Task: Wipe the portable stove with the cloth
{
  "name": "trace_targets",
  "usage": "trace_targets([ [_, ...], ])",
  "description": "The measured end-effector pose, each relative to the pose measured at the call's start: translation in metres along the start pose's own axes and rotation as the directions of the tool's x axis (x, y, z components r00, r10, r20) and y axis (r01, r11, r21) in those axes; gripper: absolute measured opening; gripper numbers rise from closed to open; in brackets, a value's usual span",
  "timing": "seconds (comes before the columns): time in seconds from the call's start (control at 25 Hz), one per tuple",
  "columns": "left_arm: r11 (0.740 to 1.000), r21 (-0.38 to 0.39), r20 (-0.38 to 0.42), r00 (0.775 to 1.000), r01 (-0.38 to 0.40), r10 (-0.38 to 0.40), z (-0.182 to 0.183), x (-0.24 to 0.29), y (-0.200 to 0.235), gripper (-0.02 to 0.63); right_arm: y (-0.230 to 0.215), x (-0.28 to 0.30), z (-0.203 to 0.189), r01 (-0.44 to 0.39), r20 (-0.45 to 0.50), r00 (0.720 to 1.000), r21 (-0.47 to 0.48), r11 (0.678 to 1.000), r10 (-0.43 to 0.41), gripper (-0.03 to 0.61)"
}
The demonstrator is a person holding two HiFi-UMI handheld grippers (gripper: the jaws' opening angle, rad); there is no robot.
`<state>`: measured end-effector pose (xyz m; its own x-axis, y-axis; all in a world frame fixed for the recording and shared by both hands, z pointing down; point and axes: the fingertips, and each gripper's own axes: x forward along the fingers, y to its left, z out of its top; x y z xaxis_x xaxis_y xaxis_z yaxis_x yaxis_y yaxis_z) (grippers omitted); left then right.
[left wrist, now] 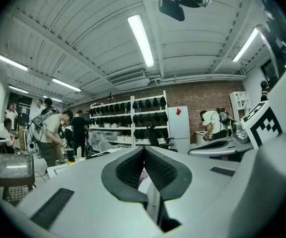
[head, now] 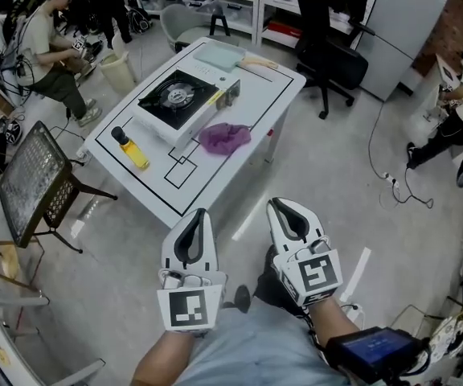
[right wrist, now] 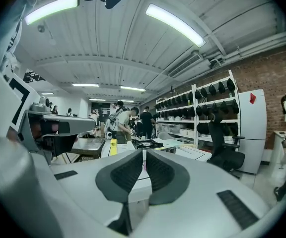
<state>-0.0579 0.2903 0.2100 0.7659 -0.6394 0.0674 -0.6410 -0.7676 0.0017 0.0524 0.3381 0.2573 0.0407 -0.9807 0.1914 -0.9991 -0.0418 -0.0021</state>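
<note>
Over the floor in the head view, well short of the white bench (head: 239,115), the left gripper (head: 198,214) and right gripper (head: 279,204) sit side by side, both aimed at the bench. On it, the portable stove (head: 177,96) lies near the middle, with the purple cloth (head: 224,137) just beside its near corner and a yellow bottle (head: 131,148) lying close to its other side. The bottle looks like the likeliest casualty: a wide wiping stroke could knock it along the bench. The stove may also slide if pushed without being steadied.

Along the left gripper view, the jaws meet at their tips with nothing between them, and the gripper points about level.

Along the right gripper view, the jaws are likewise pressed together and empty, tipped slightly down, with the stove and bottle in line beyond them. Both grippers must open before reaching the cloth, or they would only shove it against the stove; a shallow pinch could let it slip mid-wipe.
</note>
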Motion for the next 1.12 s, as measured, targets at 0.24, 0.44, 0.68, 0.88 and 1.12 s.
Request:
trace_targets([
  [0.24, 0.999, 0.003, -0.053, 0.998, -0.032, 0.032, -0.021, 0.051, 0.006, 0.018, -0.030, 0.042, -0.023, -0.045, -0.031, 0.998, 0.026, 0.999, 0.046, 0.054],
  [0.44, 0.998, 0.019, -0.094, 0.993, -0.066, 0.068, -0.032, 0.108, 0.004, 0.018, -0.063, 0.086, -0.034, -0.137, -0.046, 0.989, 0.045, 0.989, 0.139, 0.054],
  [0.68, 0.989, 0.043, -0.107, 0.984, -0.140, 0.144, -0.016, 0.174, 0.000, 0.018, -0.099, 0.140, -0.010, -0.283, 0.018, 0.959, 0.026, 0.959, 0.282, 0.054],
  [0.88, 0.970, 0.052, -0.034, 0.970, -0.237, 0.239, 0.017, 0.210, 0.013, 0.018, -0.108, 0.177, 0.026, -0.431, 0.063, 0.897, -0.101, 0.897, 0.438, 0.055],
  [1.12, 0.947, 0.047, 0.020, 0.948, -0.317, 0.316, 0.041, 0.220, 0.036, 0.018, -0.093, 0.202, 0.052, -0.553, 0.051, 0.816, -0.226, 0.802, 0.576, 0.133],
])
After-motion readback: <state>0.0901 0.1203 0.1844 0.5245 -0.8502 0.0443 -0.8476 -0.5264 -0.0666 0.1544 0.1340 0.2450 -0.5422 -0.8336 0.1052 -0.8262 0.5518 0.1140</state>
